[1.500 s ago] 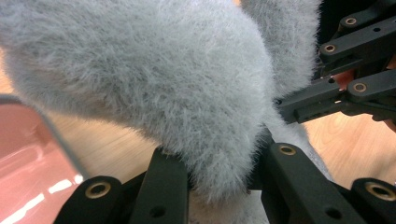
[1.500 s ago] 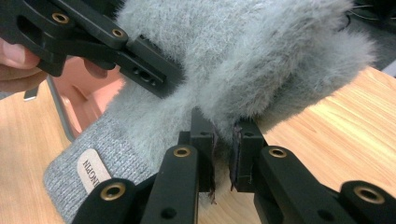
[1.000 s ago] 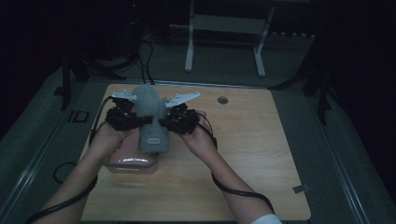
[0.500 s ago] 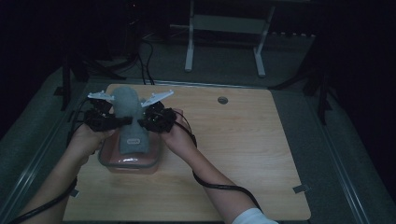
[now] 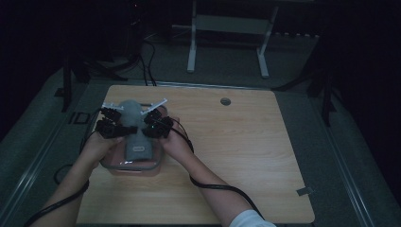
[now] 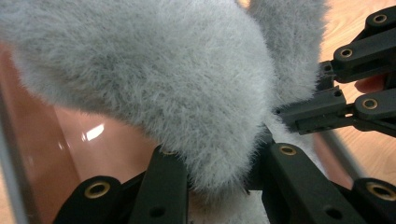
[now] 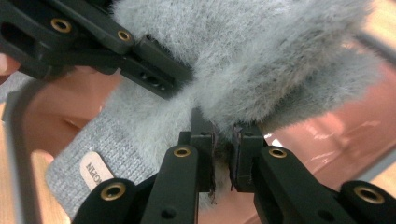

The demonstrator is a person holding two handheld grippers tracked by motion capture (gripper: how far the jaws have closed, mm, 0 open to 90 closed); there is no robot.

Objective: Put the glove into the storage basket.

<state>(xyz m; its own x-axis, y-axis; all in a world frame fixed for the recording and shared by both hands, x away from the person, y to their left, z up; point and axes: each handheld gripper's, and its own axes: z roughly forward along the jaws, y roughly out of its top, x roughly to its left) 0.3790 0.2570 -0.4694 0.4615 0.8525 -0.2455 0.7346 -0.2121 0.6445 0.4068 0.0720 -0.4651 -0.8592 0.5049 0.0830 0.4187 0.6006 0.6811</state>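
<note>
Both forearms come in from the bottom of the high view and meet over the left part of the light wooden worktop (image 5: 246,156). The left hand-held gripper (image 5: 115,124) and the right hand-held gripper (image 5: 150,124) point toward each other, one on each side of a grey fluffy knitted garment with a small pale label (image 5: 134,128). The garment is held up between them, and its lower end hangs into a clear pinkish plastic box (image 5: 135,166) that stands on the worktop just in front of the hands.

The left gripper view shows its own two black jaws clenched on a thick fold of the grey fur (image 6: 154,79), with the pink wall of the box (image 6: 60,140) behind; the other gripper (image 6: 285,114) bites the same fur from the right side. The right gripper view shows its jaws almost closed, grasping a thin tuft of the garment (image 7: 261,60) between them, and here the smooth knitted part with the printed label is seen lying in the box (image 7: 327,135). The high view does not give these details, but it alone shows the round hole in the worktop (image 5: 225,101).

I count two grippers, one garment, one box, one label.
</note>
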